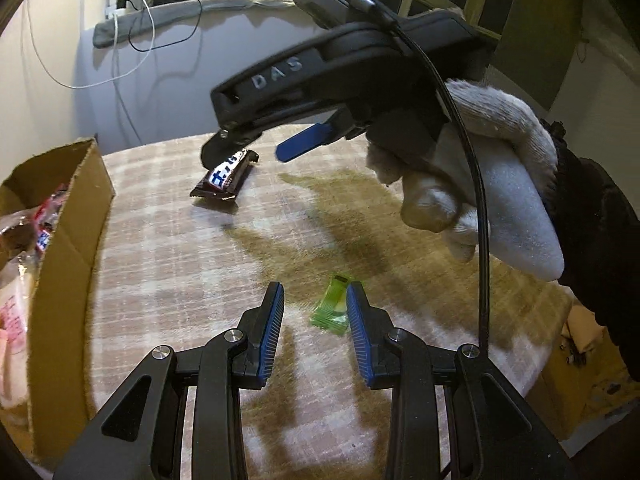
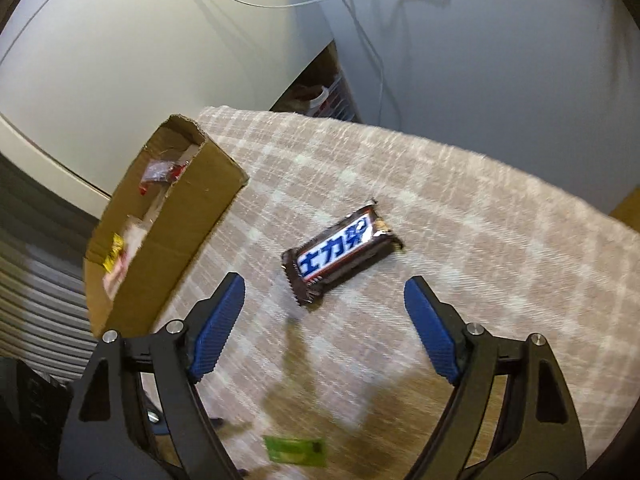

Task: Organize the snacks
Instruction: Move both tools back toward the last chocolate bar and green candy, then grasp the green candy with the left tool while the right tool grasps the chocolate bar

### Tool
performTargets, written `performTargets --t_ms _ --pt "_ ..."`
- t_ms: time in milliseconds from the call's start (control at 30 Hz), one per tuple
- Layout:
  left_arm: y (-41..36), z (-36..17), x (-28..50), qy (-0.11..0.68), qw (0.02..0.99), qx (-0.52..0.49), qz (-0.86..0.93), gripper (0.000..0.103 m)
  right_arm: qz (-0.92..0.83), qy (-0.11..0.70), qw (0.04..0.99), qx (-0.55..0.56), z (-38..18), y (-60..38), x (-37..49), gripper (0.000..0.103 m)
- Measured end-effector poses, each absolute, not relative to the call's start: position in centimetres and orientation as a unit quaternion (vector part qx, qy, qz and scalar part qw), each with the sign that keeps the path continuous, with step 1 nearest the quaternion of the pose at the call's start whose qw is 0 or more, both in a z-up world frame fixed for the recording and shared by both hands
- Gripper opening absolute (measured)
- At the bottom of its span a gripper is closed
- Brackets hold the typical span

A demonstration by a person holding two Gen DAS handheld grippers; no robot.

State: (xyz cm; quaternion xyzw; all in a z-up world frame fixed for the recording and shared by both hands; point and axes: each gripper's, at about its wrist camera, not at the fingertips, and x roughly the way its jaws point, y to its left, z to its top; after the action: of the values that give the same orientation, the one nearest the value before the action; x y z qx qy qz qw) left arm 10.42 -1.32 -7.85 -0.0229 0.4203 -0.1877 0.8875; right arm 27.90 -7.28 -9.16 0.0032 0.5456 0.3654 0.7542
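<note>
Checked cloth covers the table (image 2: pixel 460 200), cardboard box (image 2: pixel 176 236) at its edge. My right gripper (image 2: pixel 324 300) hangs wide over the chocolate bar (image 2: pixel 340 252); my left gripper (image 1: pixel 316 308), narrower and empty, nears the green sweet (image 1: pixel 332 308), perhaps brushing it. Next: lower, straddle, close.

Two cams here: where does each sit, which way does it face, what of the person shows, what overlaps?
Left wrist: on the left gripper, looking down over the table at the green packet; shows the right gripper and gloved hand.
Right wrist: on the right gripper, looking down at the chocolate bar; only its own fingers show.
Shared: chocolate bar, green packet, cardboard box.
</note>
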Motion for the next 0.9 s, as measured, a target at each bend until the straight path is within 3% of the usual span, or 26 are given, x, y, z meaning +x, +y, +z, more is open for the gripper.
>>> performTargets --t_ms 133,767,867,900 --pt "-1.3 -8.7 11.2 0.43 0.881 -0.019 -0.195 0.031 0.357 0.563 0.746 0.012 -10.3 -6.6 28.6 0.063" --pt "-3.2 -10.2 13.4 0.445 0.865 0.013 -0.232 0.028 0.321 0.549 0.769 -0.064 -11.3 -2.3 29.2 0.063" --pt "-3.8 -10.1 13.3 0.445 0.861 0.021 -0.245 0.031 0.308 0.536 0.779 -0.107 -11.3 -1.8 28.7 0.049" --pt "-4.1 -10.1 13.3 0.445 0.861 0.027 -0.245 0.031 0.302 0.53 0.783 -0.123 -11.3 -1.8 28.6 0.04"
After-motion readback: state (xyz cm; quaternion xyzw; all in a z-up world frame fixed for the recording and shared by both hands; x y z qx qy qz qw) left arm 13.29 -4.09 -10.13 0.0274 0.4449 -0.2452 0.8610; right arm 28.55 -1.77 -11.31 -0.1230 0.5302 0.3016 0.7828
